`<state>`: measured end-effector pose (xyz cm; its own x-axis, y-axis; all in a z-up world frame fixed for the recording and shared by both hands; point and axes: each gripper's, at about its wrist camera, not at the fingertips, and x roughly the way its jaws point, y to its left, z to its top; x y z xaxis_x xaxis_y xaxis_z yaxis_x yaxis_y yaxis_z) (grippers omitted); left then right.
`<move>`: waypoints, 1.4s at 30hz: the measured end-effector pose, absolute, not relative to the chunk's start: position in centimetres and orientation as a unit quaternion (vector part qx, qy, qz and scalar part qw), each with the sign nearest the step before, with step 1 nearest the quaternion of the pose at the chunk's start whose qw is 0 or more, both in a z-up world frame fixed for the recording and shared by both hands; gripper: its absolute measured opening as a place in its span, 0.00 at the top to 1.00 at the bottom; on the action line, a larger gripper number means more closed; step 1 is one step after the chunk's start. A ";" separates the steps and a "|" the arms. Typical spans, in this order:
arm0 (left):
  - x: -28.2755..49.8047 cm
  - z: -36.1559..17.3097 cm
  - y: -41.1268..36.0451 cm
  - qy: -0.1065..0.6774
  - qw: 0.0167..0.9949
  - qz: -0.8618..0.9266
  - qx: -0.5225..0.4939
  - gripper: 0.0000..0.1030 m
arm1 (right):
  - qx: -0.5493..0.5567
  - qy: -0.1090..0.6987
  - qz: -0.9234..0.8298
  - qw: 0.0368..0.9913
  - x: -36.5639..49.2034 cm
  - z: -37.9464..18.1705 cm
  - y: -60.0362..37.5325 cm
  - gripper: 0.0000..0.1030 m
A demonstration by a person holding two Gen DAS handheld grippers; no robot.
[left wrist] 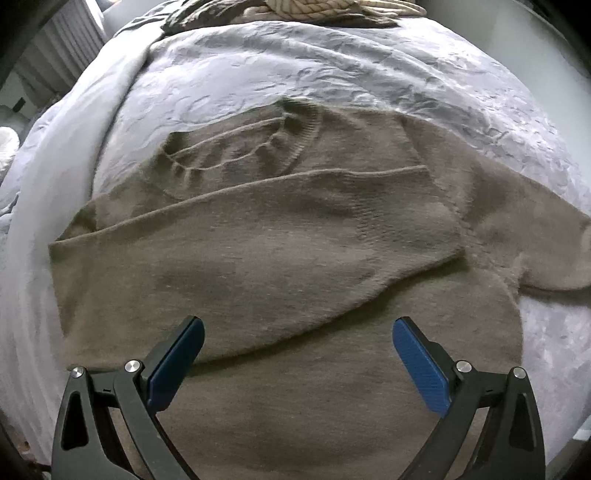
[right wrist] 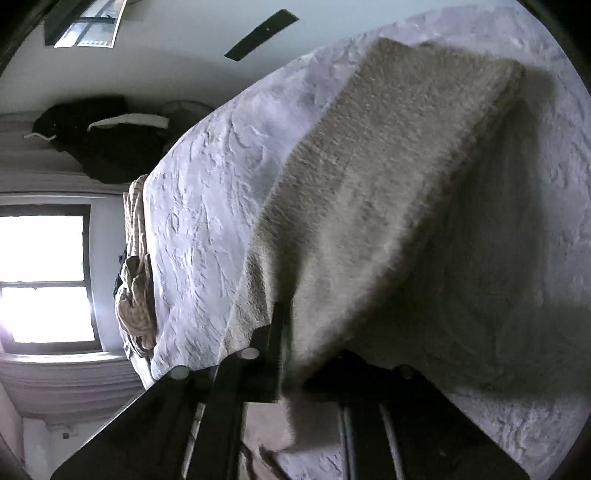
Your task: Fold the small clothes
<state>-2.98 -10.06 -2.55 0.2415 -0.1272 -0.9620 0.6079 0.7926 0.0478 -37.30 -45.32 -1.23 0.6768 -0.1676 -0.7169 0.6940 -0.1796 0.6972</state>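
Note:
A taupe knit sweater (left wrist: pixel 280 258) lies on the pale lilac bedspread (left wrist: pixel 280 77), its left sleeve folded across the chest and its right sleeve (left wrist: pixel 528 236) spread out to the right. My left gripper (left wrist: pixel 297 332) is open and empty just above the sweater's lower body. In the right wrist view my right gripper (right wrist: pixel 291 354) is shut on a part of the sweater (right wrist: pixel 373 177) and holds it lifted off the bedspread (right wrist: pixel 221 192). The cloth hides its fingertips.
A coiled beige rope-like bundle (left wrist: pixel 321 11) lies at the far end of the bed; it also shows in the right wrist view (right wrist: pixel 135 295). A bright window (right wrist: pixel 44 277) and dark clothing (right wrist: pixel 103 140) are beyond the bed.

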 end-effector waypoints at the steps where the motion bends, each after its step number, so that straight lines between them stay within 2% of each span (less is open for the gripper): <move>1: -2.8 -2.6 -9.8 0.567 0.760 -0.239 0.210 0.01 | 0.680 0.190 -0.346 0.619 -37.2 -0.9 -45.2 0.93; 8: -1.4 -2.6 -7.6 0.570 0.770 -0.230 0.170 0.01 | 0.621 0.212 -0.250 0.712 -30.6 3.8 -44.7 0.93; 14: -0.2 -1.8 -5.4 0.566 0.780 -0.227 0.140 0.01 | 0.522 0.274 -0.144 0.794 -20.0 8.0 -40.1 0.93; 18: 1.1 -1.6 -2.9 0.566 0.790 -0.207 0.112 0.01 | 0.449 0.332 -0.066 0.827 -12.6 8.8 -34.3 0.93; 22: 2.2 -2.0 -0.1 0.573 0.796 -0.175 0.090 0.01 | 0.404 0.411 0.003 0.817 -6.7 5.8 -27.1 0.93; 28: 3.1 -2.5 3.6 0.576 0.801 -0.139 0.083 0.01 | 0.396 0.535 0.006 0.747 -2.4 -2.4 -21.1 0.89; 29: 3.3 -2.6 3.9 0.576 0.802 -0.136 0.084 0.01 | 0.402 0.542 0.000 0.738 -2.7 -3.1 -21.0 0.85; 30: 3.4 -2.6 4.3 0.575 0.803 -0.132 0.086 0.01 | 0.416 0.539 -0.005 0.732 -3.1 -3.4 -21.1 0.75; 31: 3.5 -2.6 4.7 0.574 0.804 -0.128 0.087 0.01 | 0.433 0.529 -0.005 0.730 -3.6 -3.5 -21.4 0.69; 33: 4.0 -2.8 5.5 0.577 0.803 -0.121 0.085 0.01 | 0.451 0.509 -0.020 0.732 -4.6 -2.8 -22.2 0.42; 34: 4.1 -2.9 5.8 0.578 0.803 -0.120 0.081 0.01 | 0.455 0.496 -0.038 0.738 -5.4 -2.4 -22.8 0.41; 37: 4.6 -2.7 6.9 0.578 0.803 -0.128 0.063 0.01 | 0.475 0.468 -0.081 0.741 -5.7 -1.7 -24.5 0.44; 38: 4.7 -2.5 7.3 0.574 0.807 -0.130 0.059 0.01 | 0.476 0.465 -0.090 0.741 -5.8 -1.5 -24.8 0.64; 39: 4.8 -2.4 7.5 0.572 0.808 -0.131 0.056 0.01 | 0.473 0.465 -0.094 0.742 -5.5 -1.4 -24.9 0.92; 42: 5.1 -1.8 8.4 0.567 0.812 -0.131 0.042 0.01 | 0.441 0.465 -0.062 0.765 -3.7 -0.1 -23.6 0.93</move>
